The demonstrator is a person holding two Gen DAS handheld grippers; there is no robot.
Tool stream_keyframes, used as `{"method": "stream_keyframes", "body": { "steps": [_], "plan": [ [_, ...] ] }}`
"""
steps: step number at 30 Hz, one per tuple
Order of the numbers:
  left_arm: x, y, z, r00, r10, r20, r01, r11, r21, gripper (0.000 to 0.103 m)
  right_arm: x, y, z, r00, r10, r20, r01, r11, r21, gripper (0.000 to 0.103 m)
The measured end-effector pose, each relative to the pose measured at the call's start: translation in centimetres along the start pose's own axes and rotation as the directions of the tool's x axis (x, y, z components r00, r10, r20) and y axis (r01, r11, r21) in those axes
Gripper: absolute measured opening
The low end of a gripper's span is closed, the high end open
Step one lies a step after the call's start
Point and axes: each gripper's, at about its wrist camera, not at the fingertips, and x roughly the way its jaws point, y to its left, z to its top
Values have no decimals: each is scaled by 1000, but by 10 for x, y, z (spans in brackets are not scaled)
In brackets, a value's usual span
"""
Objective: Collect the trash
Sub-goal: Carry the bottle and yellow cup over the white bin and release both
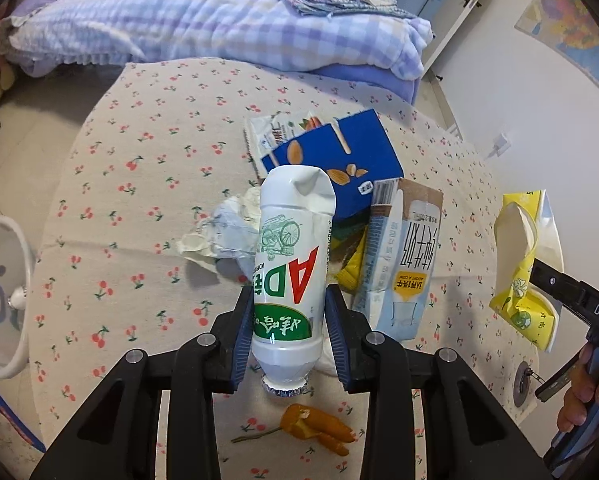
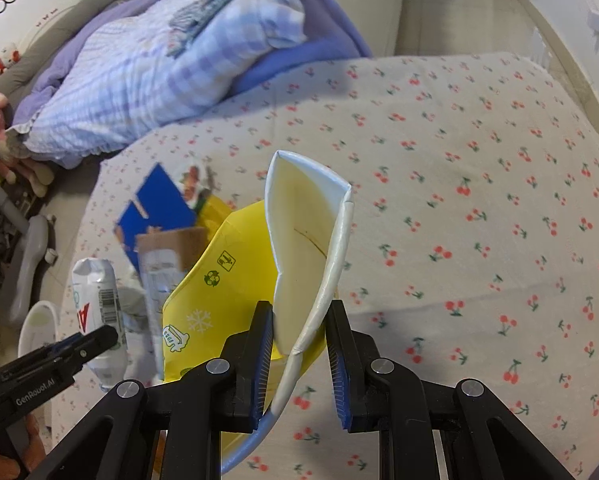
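- left tool (image 1: 287, 320): clenched on the white drink bottle (image 1: 291, 264) across its labelled waist, mouth end nearest the camera, crushed base pointing away; the grip at the middle likely keeps it balanced while it hangs clear of the bench.
- orange peel scrap (image 1: 319, 428): lies on the cherry-print cloth (image 1: 119, 184) below the bottle mouth, not yet collected.
- right tool (image 2: 299, 340): clamped on a flattened yellow paper cup (image 2: 299, 240) by its rim, the cup held above the bench; in the left wrist view it hangs well apart from the bottle, off to the right.
- trash pile mid-bench: crumpled white paper (image 1: 219, 232), a milk carton (image 1: 403, 264) and a blue almond box (image 1: 335, 156), touching or overlapping, with a pale packet behind.
- white bin (image 1: 3, 296): just beside the bench's left edge, probably where both held items are meant to go.
- beyond: bed with checked quilt (image 1: 219, 20).
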Motion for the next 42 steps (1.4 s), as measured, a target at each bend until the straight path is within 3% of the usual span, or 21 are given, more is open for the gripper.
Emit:
{"method": "stream_keyframes", "body": {
  "steps": [12,22,32,42],
  "plan": [
    [-50,59,-5,996,38,77,-32,996,-78,37,7,75,3,996,84,11,-83,993,-90,24],
    [-80,124,-6,987,113,117,-92,981,-168,37,30,142,-2,992,125,-14,-126,977,-173,24],
    [-103,192,-13,968,217,127,-179,950,-255,37,61,205,-12,988,144,-64,-155,956,-251,24],
    [-99,270,-26,961,271,60,-232,904,-358,37,102,256,-26,984,128,-128,-162,936,-312,24]
  ]
}}
